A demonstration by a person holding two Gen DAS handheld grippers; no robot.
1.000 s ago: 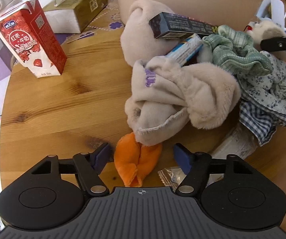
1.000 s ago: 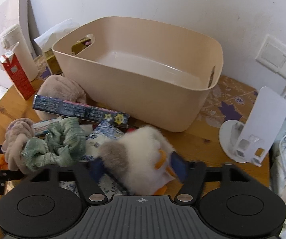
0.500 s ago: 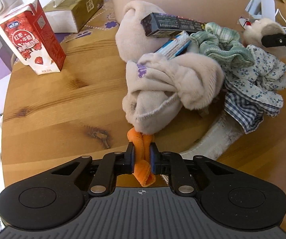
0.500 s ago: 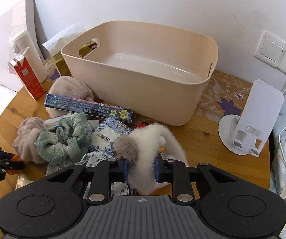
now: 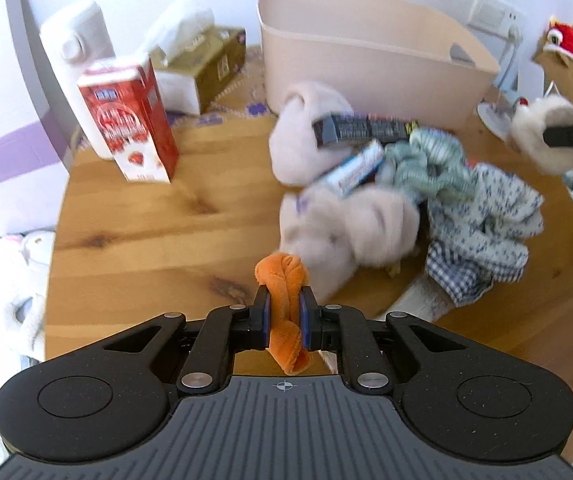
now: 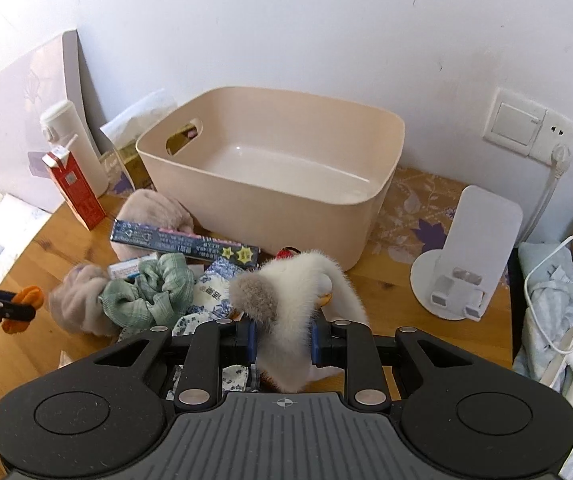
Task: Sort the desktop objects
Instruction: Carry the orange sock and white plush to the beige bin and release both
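My left gripper (image 5: 284,306) is shut on an orange plush piece (image 5: 282,280), lifted off the wooden table (image 5: 134,240); it also shows at the left edge of the right wrist view as the orange plush piece (image 6: 26,300). My right gripper (image 6: 282,338) is shut on a white and grey furry plush toy (image 6: 286,300), raised above the pile; the same plush toy (image 5: 542,136) appears at the far right of the left wrist view. An empty beige tub (image 6: 274,168) stands against the wall behind the pile.
The pile holds beige fleece cloths (image 5: 346,232), a green checked scrunchie (image 6: 150,292), a floral cloth (image 5: 486,216), a dark long box (image 6: 182,240) and a small white box (image 5: 354,168). A red milk carton (image 5: 130,120), tissue box (image 5: 202,68), white bottle (image 6: 74,144) and white stand (image 6: 470,252) surround it.
Both grippers went from open to shut, the left on the orange plush piece, the right on the furry toy. Both then rose, lifting their objects away from the pile.
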